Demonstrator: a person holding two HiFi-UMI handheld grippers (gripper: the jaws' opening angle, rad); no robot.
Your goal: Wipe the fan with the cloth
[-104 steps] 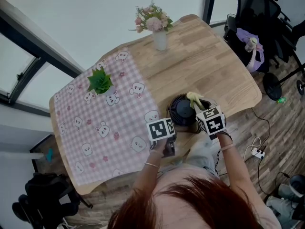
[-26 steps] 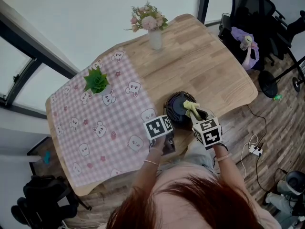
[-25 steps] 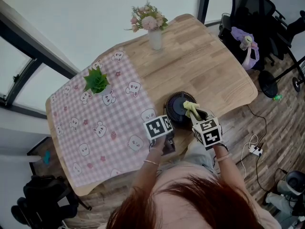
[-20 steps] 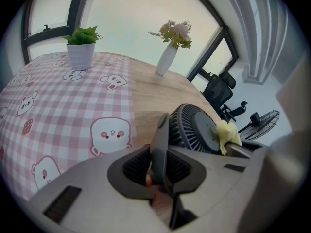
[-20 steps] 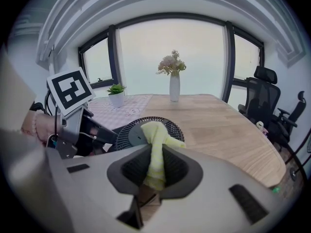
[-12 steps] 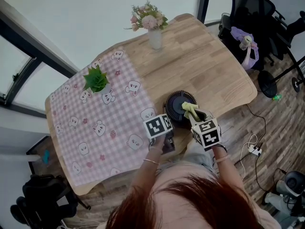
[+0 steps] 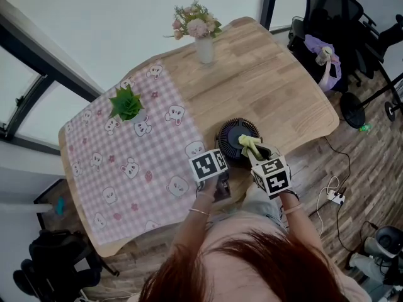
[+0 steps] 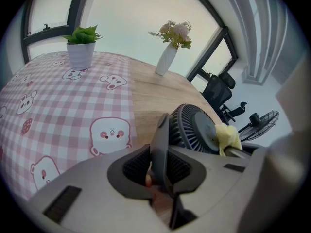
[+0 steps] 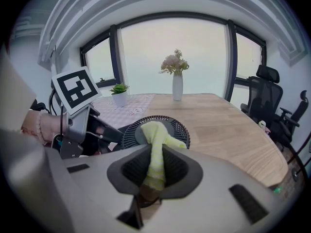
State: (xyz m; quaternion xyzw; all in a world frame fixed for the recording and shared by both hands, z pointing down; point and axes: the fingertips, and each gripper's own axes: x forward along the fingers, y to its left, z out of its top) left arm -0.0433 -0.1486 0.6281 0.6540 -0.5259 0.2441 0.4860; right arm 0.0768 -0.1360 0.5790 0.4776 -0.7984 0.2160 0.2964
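- Fan (image 7: 234, 138): I count one, small, round and dark, its grille of thin slats running out from a plain hub. It sits on the bare wood of the table (image 7: 283, 87) close to the near edge, just beside the checked tablecloth (image 7: 126, 168), with its face tipped upward.
- One yellow cloth (image 9: 156, 147), bunched into a strip and draped over the hub.
- Two grippers. My left gripper (image 8: 160, 165) has its jaws closed on a thin dark flat part at the fan's side. My right gripper (image 9: 153, 168) has its jaws clamped on the cloth, whose free end lies on the grille.
- One potted plant (image 7: 126, 104) on the tablecloth and one white vase of flowers (image 7: 204, 43) at the far edge, both well apart from the fan.
- One black office chair (image 9: 267, 96) beyond the table.
- Hard to read: I cannot tell whether the part in my left jaws is a stand or a frame. From the head view the marker cubes cover both sets of jaws and the fan's near rim. The cloth hides most of the hub.
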